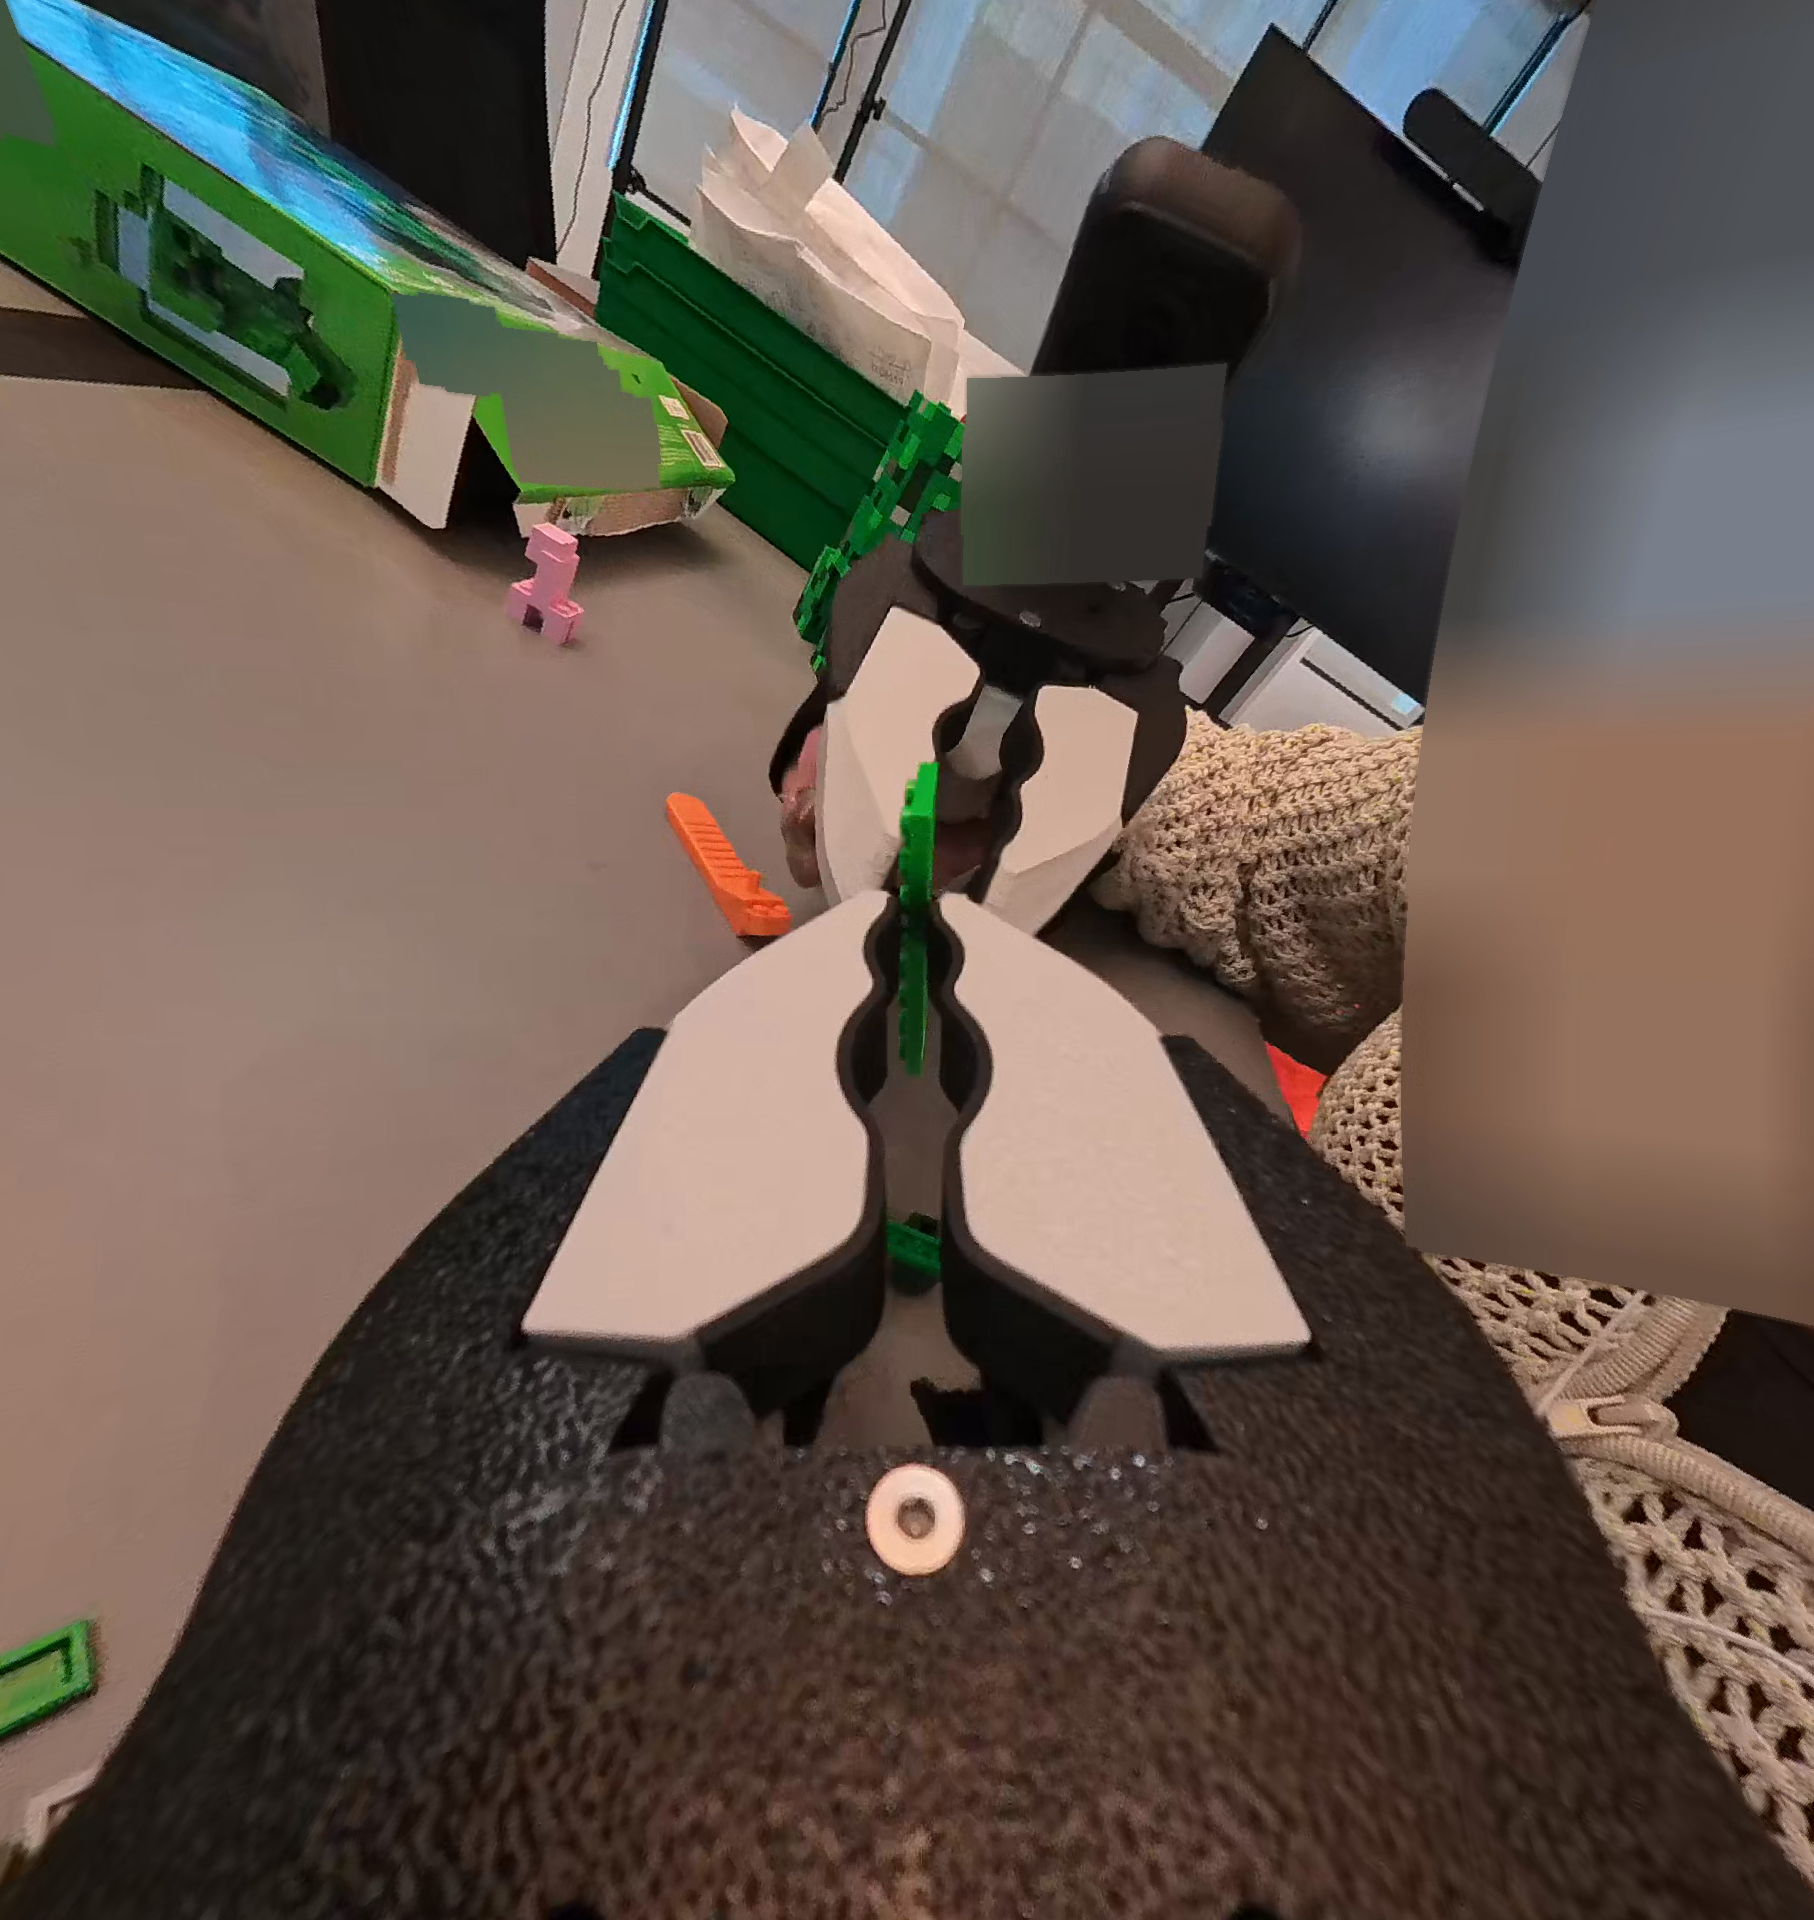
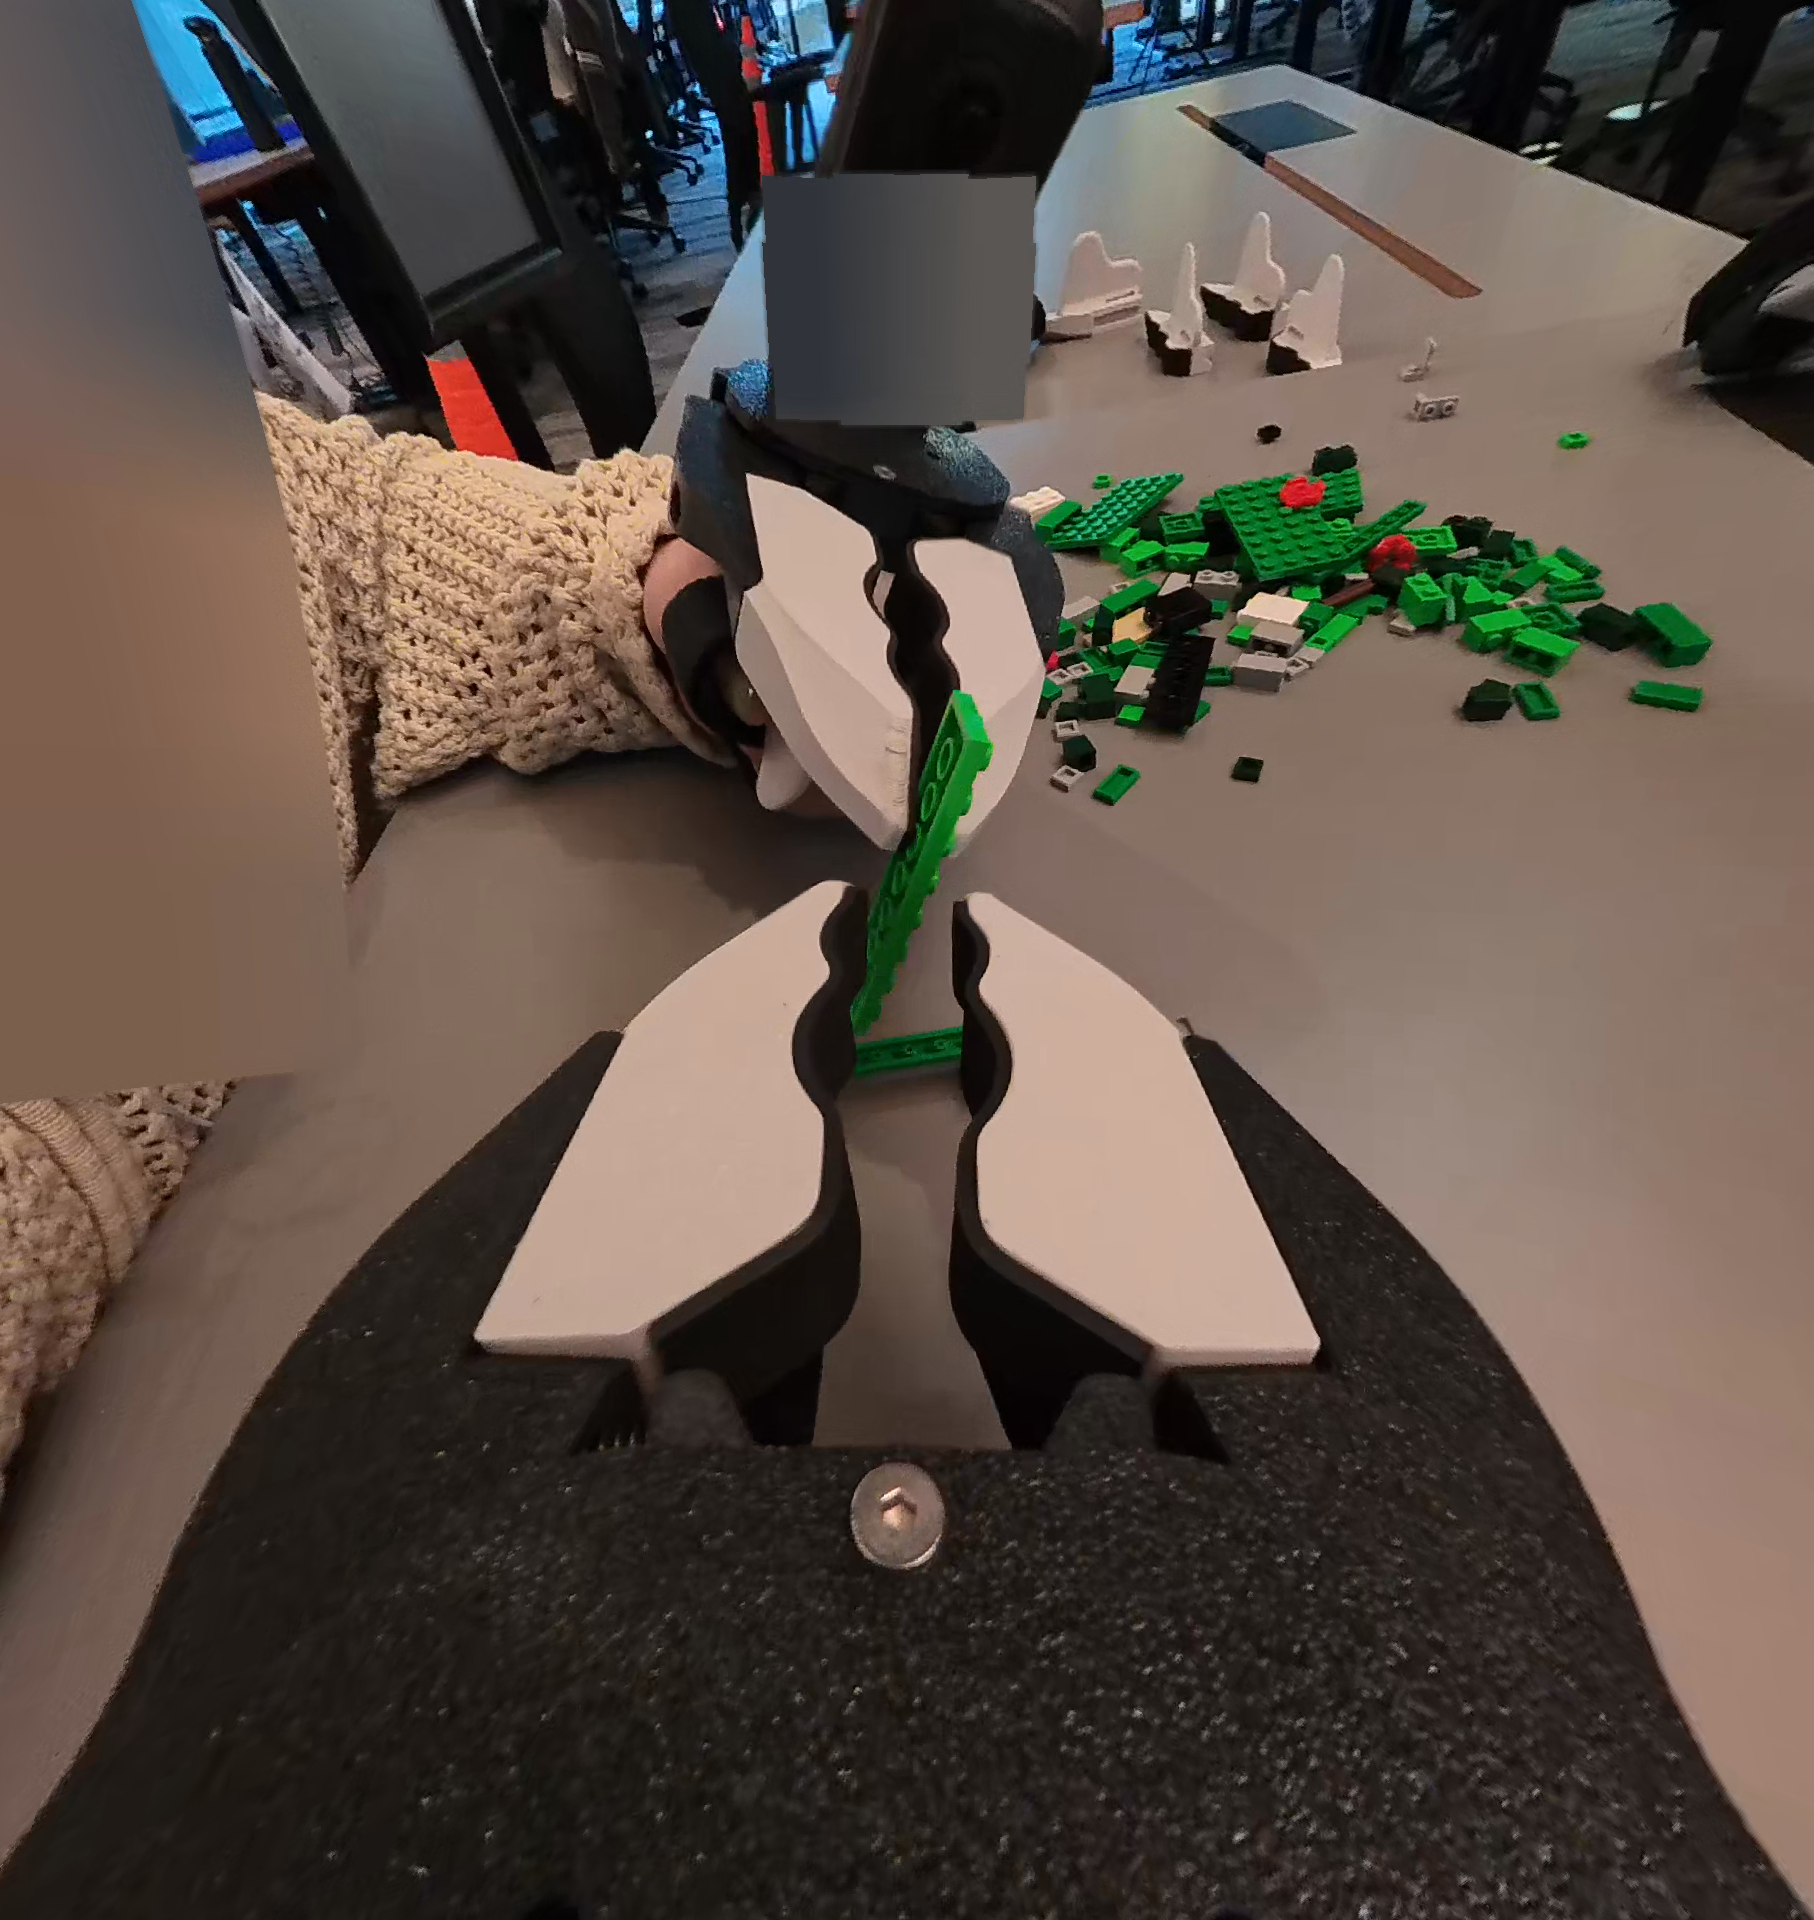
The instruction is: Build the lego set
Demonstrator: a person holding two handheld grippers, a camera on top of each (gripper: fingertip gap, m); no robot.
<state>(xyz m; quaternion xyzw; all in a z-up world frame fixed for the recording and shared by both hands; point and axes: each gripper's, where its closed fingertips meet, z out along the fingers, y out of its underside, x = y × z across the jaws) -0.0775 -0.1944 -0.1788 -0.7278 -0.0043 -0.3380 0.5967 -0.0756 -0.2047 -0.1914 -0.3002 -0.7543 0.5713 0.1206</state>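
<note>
Left hand-held gripper point(image 1: 913, 925) clamped edge-on across long green plate point(image 1: 918, 914), mid-frame, raised off worktop point(image 1: 259, 831). Right hand-held gripper point(image 2: 908, 914) part open around plate's lower end point(image 2: 918, 862), gripping nothing. Light, thin, stiff plastic; smooth, likely to pivot. Best pinched across flat faces near the end. Loose brick pile point(image 2: 1350, 592) upper right.
</note>
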